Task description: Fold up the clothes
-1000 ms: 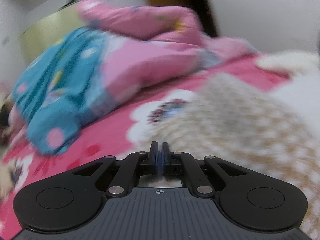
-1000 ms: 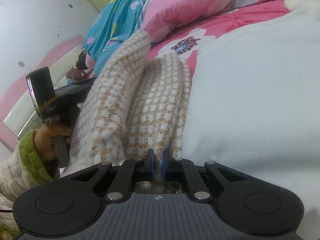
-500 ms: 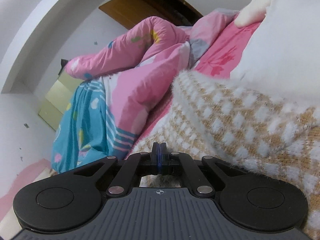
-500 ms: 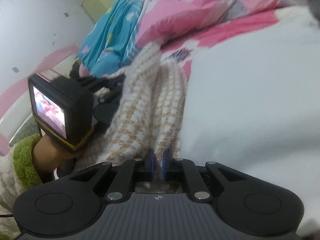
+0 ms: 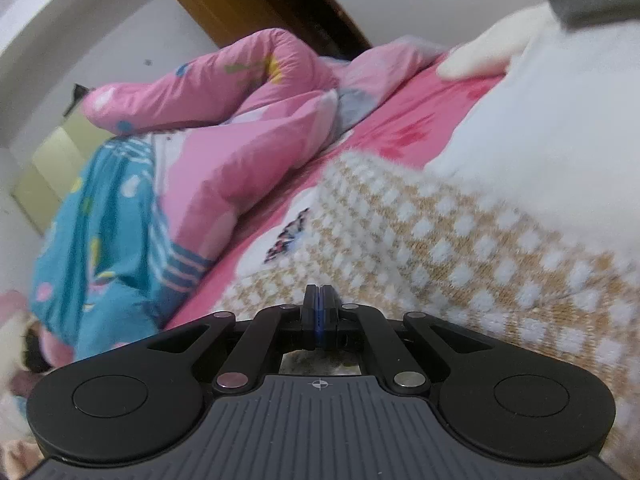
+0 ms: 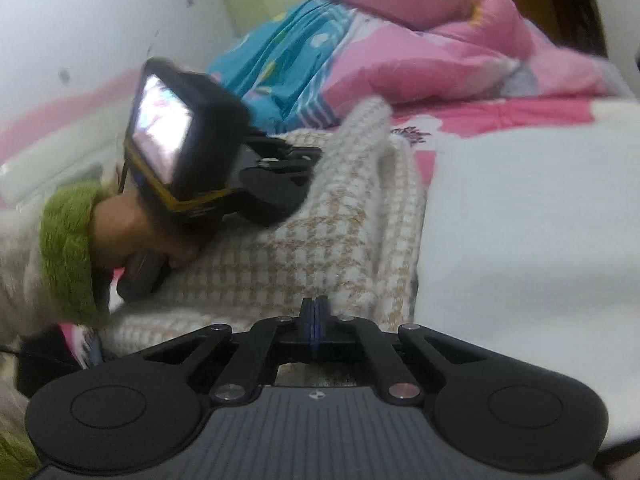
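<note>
Left claw: your left gripper [image 5: 319, 300] has its blue-lined fingers pressed flat together; whether a bit of cloth is pinched between them you cannot tell from its own camera
Right claw: your right gripper [image 6: 314, 312] has its jaws together too, the pads meeting edge to edge, with knit fabric bunched just behind and under the tips; a grip on it cannot be confirmed
Garment: the checked sweater [image 5: 460, 248], cream with tan houndstooth, lies right in front of your left fingers and spreads off to the right; in the right wrist view the same sweater [image 6: 304, 240] is heaped in soft folds between your two tools, one fold standing up in a rounded ridge
White cloth: a pale, plain white garment [image 6: 532, 240] lies flat beside the sweater, touching its right edge, and fills the right side of both views
Left hand: your left hand [image 6: 132, 232] shows in the right wrist view, wrapped round its tool's handle, with a green fuzzy cuff [image 6: 68, 248] at the wrist
Camera unit: the black camera box [image 6: 180, 144] on that left tool faces you with its small screen lit
Bed: pink floral sheet [image 5: 404, 136] under everything
Bedding: a pink quilt [image 5: 248, 160] and a blue patterned cover [image 5: 104, 240] are piled at the far side, well apart from the sweater
Wall: white wall [image 6: 80, 20] behind, with a brown wooden door [image 5: 248, 4] at the top of the left view
</note>
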Available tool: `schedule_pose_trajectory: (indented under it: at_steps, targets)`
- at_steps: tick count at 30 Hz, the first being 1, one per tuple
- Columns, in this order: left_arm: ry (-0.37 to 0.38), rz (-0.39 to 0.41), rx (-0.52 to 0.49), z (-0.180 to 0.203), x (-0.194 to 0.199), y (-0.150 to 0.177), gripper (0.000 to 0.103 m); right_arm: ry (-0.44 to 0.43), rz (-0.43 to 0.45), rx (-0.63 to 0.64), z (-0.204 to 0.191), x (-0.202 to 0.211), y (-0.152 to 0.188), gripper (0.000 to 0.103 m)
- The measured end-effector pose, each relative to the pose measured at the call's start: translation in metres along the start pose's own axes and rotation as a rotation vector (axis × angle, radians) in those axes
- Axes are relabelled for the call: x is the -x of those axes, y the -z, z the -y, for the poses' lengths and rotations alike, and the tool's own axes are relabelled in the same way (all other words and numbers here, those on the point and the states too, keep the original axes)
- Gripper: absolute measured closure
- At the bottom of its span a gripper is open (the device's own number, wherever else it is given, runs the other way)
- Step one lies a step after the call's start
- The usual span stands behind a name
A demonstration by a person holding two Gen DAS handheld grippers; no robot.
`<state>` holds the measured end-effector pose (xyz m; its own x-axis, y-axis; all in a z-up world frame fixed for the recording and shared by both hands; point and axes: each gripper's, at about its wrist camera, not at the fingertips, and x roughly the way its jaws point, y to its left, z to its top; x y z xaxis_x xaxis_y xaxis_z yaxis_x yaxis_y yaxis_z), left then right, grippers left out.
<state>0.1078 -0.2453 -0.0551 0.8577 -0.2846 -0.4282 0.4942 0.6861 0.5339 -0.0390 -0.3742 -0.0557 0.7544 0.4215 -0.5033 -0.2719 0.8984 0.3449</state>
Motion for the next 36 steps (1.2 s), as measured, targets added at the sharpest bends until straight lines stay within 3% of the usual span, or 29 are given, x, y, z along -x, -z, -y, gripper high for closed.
schedule_pose_trajectory:
  at_steps: [3,5,7,14,16,19,21,23,28,31,34,36]
  targets:
    - [0.153,0.080,0.115,-0.023,0.014,-0.013,0.103,-0.002,-0.004,-0.013,0.001,0.001,0.001,0.103]
    - [0.224,0.145,0.105,-0.022,0.019,-0.023,0.103,-0.006,-0.005,-0.012,0.002,0.001,0.000,0.103]
    - [0.249,0.153,0.026,-0.007,0.009,-0.029,0.103,-0.010,-0.001,-0.016,0.003,0.003,0.001,0.103]
    - [0.348,-0.096,0.148,-0.010,-0.070,-0.025,0.100,-0.006,0.020,0.000,0.002,0.007,0.006,0.103]
    - [0.340,-0.102,0.144,-0.009,-0.073,-0.025,0.100,0.002,0.028,0.016,-0.002,0.011,0.000,0.103]
    - [0.330,-0.107,0.144,-0.008,-0.076,-0.024,0.100,-0.002,0.108,0.121,-0.016,0.027,-0.009,0.103]
    - [0.328,-0.111,0.150,-0.010,-0.078,-0.021,0.100,0.039,0.055,0.165,-0.020,0.017,-0.007,0.103]
    - [0.320,-0.110,0.140,-0.010,-0.077,-0.020,0.100,0.050,-0.002,0.120,-0.010,0.002,0.004,0.103]
    - [0.312,-0.106,0.134,-0.010,-0.076,-0.020,0.100,0.025,0.087,0.056,-0.012,0.024,-0.005,0.103]
    - [0.276,-0.098,0.091,-0.001,-0.074,-0.021,0.100,0.083,0.024,0.058,-0.004,0.001,0.012,0.103]
    - [0.238,-0.087,0.046,0.005,-0.071,-0.023,0.100,0.006,-0.001,-0.121,0.017,0.007,-0.002,0.103]
    - [0.248,-0.083,0.067,-0.001,-0.069,-0.024,0.100,-0.039,0.026,-0.323,0.041,0.024,-0.012,0.103]
